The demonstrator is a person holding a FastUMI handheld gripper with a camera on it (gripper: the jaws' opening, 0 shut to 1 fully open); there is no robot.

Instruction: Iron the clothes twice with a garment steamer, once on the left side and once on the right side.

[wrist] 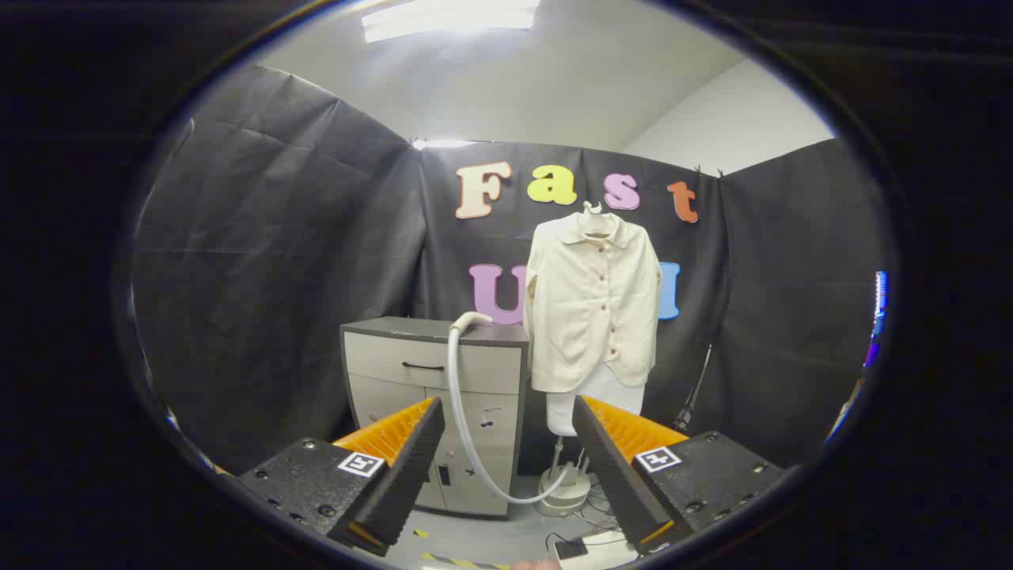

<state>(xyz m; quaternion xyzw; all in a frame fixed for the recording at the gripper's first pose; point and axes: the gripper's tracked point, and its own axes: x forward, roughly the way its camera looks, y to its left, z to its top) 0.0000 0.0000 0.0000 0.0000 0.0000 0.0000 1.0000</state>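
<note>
The gripper (506, 431) stands wide open, its two fingers (411, 463) apart and empty. Far beyond them, one cream jacket (593, 305) hangs on a stand. To its left, one steamer hose (463, 396) rests against one grey cabinet (396, 372).
</note>
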